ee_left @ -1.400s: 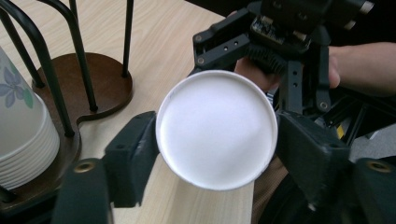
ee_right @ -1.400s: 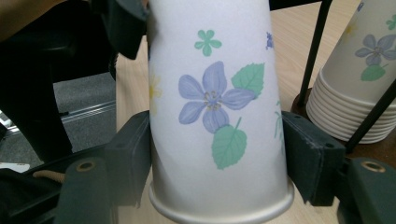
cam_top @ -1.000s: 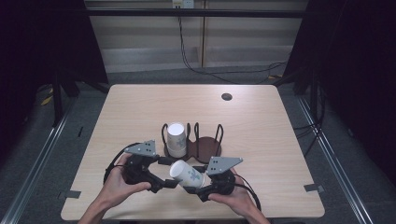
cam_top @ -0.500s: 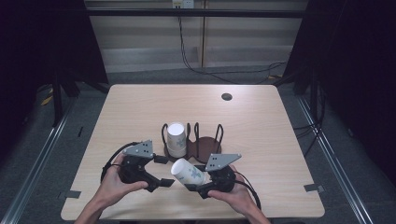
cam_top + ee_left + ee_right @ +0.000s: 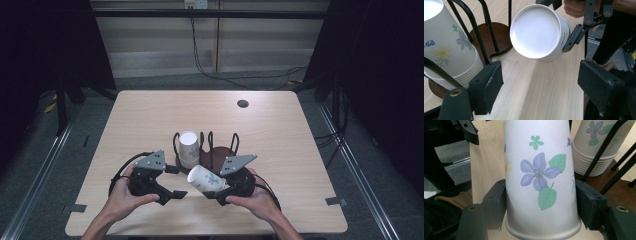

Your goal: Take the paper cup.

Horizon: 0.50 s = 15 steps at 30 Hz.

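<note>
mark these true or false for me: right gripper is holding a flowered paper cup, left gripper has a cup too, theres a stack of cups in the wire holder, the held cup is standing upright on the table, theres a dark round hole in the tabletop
1. The right hand-held gripper holds a flowered paper cup. True.
2. The left hand-held gripper holds a cup too. False: its jaws stand apart over bare table, nothing between them.
3. A stack of cups sits in the wire holder. True.
4. The held cup stands upright on the table. False: it is tipped on its side in the air, base toward the left hand-held gripper.
5. There is a dark round hole in the tabletop. True.
</note>
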### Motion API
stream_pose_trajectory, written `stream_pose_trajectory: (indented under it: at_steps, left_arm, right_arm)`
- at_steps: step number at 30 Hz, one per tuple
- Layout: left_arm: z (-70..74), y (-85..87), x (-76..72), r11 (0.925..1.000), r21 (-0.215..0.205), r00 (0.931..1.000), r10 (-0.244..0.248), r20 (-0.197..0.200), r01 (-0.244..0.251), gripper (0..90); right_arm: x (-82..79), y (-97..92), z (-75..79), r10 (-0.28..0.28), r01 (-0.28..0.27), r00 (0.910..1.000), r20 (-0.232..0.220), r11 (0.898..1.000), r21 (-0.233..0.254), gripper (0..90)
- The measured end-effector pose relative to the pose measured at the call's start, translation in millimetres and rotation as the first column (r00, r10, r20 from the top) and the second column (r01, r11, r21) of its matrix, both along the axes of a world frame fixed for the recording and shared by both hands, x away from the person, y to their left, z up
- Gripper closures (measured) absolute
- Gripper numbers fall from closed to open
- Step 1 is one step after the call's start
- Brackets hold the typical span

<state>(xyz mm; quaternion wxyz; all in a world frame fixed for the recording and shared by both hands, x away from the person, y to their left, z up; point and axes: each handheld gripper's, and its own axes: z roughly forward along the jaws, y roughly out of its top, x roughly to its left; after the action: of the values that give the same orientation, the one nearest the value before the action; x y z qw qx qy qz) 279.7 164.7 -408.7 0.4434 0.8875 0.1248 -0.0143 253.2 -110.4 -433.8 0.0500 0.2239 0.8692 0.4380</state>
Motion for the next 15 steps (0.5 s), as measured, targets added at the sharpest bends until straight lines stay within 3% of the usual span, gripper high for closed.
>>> stream_pose_trajectory:
  at_steps: [7, 10, 15]
  left_arm:
    - [-1.8, 1.2, -0.5, 0.9999, 0.013, 0.9999, 0.006, 0.009, -0.006, 18.3]
    - [-2.5, 2.1, 0.4, 0.9993, 0.013, 0.9988, 0.035, 0.034, -0.036, 15.6]
    - [-4.7, 1.4, 0.4, 0.9994, 0.026, 0.9996, 0.022, 0.015, -0.022, 16.9]
  right_arm:
    - [2.8, -0.5, 5.0, 0.008, -0.01, 0.9996, -0.027, 0.997, -0.073, 32.0]
    - [4.6, -0.8, 6.9, 0.02, -0.023, 0.9993, -0.032, 0.996, -0.084, 32.0]
    - [7.4, 4.7, 9.5, 0.031, -0.041, 0.9973, -0.067, 0.987, -0.157, 32.2]
